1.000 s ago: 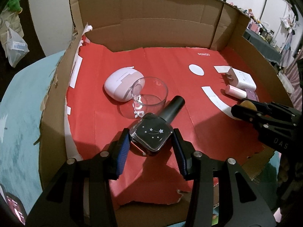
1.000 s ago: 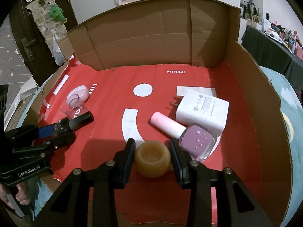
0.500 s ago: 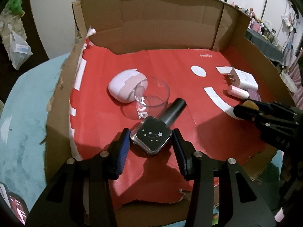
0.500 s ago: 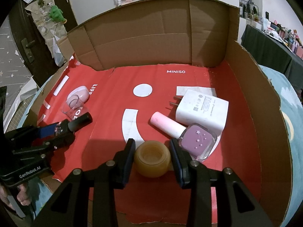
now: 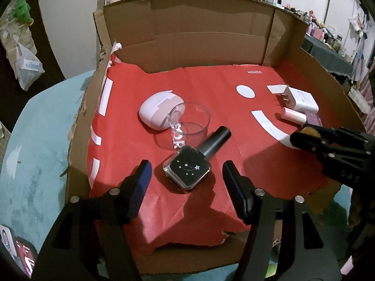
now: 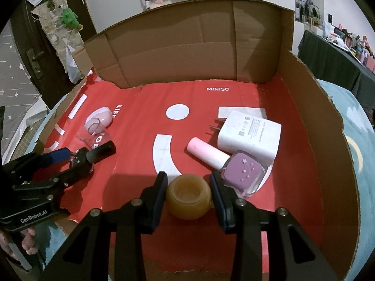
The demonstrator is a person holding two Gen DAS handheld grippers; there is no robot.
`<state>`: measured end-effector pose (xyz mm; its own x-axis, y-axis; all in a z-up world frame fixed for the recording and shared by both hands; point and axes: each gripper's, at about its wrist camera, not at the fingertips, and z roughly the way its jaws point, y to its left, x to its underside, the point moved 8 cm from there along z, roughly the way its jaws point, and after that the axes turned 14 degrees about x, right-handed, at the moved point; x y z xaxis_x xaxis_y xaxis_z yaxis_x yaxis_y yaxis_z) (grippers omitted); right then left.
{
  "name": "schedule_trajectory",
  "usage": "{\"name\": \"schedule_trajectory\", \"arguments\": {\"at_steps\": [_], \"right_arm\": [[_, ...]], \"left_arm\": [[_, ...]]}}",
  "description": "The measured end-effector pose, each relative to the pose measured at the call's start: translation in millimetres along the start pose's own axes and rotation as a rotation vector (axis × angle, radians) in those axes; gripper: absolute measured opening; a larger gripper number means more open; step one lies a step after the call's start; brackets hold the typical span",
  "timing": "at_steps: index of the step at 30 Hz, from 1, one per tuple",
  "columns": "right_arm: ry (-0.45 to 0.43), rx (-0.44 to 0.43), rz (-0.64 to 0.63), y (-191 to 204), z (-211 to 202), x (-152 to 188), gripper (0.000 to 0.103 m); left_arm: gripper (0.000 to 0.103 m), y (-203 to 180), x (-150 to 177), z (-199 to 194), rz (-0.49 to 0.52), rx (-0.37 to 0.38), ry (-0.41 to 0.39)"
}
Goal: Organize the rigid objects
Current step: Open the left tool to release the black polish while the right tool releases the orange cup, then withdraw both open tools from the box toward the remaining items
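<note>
Red sheet [image 6: 140,107]: we read "MINISO".
Left claw [image 5: 185,178]: we see "GenRobot.AI"; just spread, black bottle [image 5: 187,171] loose between.
Right claw [image 6: 188,194]: pinching amber jar [image 6: 188,195].

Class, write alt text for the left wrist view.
The open left gripper straddles a black nail polish bottle lying on red paper in a cardboard box; its jaws have just been opening. Beyond sit a clear glass and a pink case.

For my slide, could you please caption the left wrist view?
Left claw open around the black nail polish bottle lying on red paper in a cardboard box.
</note>
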<state>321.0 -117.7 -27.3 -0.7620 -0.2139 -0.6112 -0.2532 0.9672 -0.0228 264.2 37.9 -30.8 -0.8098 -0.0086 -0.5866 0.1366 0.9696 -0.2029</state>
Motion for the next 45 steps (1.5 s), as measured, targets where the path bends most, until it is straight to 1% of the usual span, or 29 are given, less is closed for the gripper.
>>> {"name": "schedule_trajectory", "arguments": {"at_steps": [2, 9, 10, 11, 13, 16, 22, 23, 27, 30, 32, 34, 37, 39, 45], "right_arm": [[-0.007, -0.002, 0.002, -0.3, -3.1, -0.3, 0.048], [-0.030, -0.015, 0.010, -1.2, -16.0, -0.5, 0.053], [-0.036, -0.016, 0.012, -2.0, -18.6, -0.7, 0.057], [-0.039, -0.016, 0.013, -2.2, -20.2, -0.6, 0.059], [-0.046, -0.019, 0.015, -2.4, -24.7, -0.4, 0.059], [-0.054, -0.027, 0.019, -2.2, -30.9, 0.3, 0.061], [-0.083, -0.040, 0.018, 1.0, -47.3, 0.6, 0.073], [-0.090, -0.042, 0.019, 1.5, -50.8, 0.4, 0.076], [-0.108, -0.046, 0.022, 1.8, -59.8, 0.6, 0.080], [-0.116, -0.048, 0.023, 1.7, -65.3, 1.2, 0.086], [-0.122, -0.055, 0.028, 1.6, -70.2, 2.2, 0.091], [-0.129, -0.059, 0.032, 2.5, -73.8, 2.4, 0.095], [-0.140, -0.060, 0.031, 3.1, -80.9, 3.7, 0.098], [-0.151, -0.061, 0.032, 3.3, -85.6, 3.6, 0.103], [-0.187, -0.058, 0.041, 1.7, -99.2, 4.3, 0.103]], "left_arm": [[0.069, -3.1, -0.1, -0.9, 0.004, 0.010, -0.002], [0.077, -12.7, 0.1, -10.7, 0.029, 0.009, -0.021], [0.080, -12.7, 0.0, -12.0, 0.030, 0.007, -0.024], [0.088, -12.8, -0.2, -14.2, 0.031, 0.000, -0.029], [0.095, -13.0, -0.3, -18.7, 0.030, -0.005, -0.042], [0.095, -12.8, 0.2, -24.3, 0.023, -0.003, -0.052], [0.096, -13.7, 2.5, -34.1, 0.014, -0.002, -0.070], [0.096, -14.0, 2.5, -36.2, 0.010, 0.004, -0.078], [0.096, -14.6, 2.8, -44.1, -0.005, 0.027, -0.105], [0.097, -14.7, 2.9, -48.4, -0.021, 0.047, -0.117], [0.103, -14.1, 3.7, -50.8, -0.032, 0.062, -0.123], [0.103, -13.9, 4.4, -53.9, -0.043, 0.075, -0.136], [0.103, -14.4, 6.2, -57.5, -0.051, 0.088, -0.144], [0.103, -15.6, 8.1, -59.6, -0.047, 0.086, -0.142], [0.103, -20.6, 14.4, -67.1, -0.036, 0.084, -0.143]]}}
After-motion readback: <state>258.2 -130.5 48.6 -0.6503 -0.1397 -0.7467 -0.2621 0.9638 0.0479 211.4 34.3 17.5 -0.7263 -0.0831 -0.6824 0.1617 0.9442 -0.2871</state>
